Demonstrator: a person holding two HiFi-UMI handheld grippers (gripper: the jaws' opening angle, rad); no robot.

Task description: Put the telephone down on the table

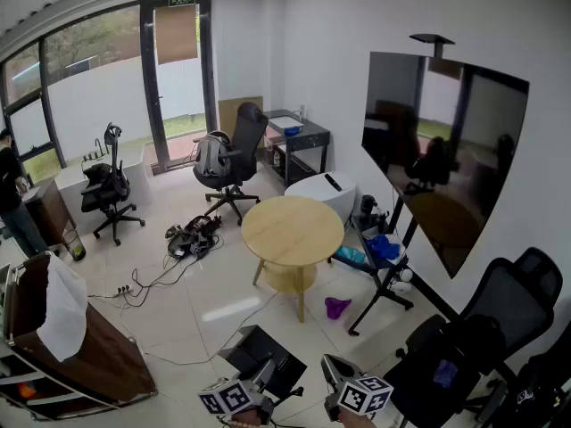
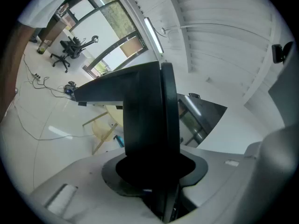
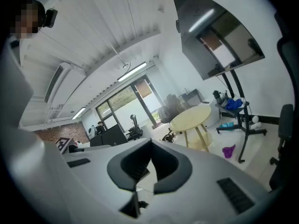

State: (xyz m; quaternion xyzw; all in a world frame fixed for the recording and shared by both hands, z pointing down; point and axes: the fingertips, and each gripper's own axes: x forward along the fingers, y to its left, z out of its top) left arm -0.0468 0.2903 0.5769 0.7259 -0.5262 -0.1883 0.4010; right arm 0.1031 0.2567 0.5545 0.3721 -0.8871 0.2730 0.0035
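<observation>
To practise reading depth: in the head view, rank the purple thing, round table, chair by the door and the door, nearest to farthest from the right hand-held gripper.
1. Purple thing, on the floor just ahead of the right hand-held gripper.
2. Table, mid-room.
3. Chair, behind the table.
4. Door, at the far wall.

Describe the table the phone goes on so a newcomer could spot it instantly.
Start at the big dark screen on the right wall; the table stands just left of it, mid-room. It is the only round, pale wooden top, unlike the white cabinet and black office chair behind it.
</observation>
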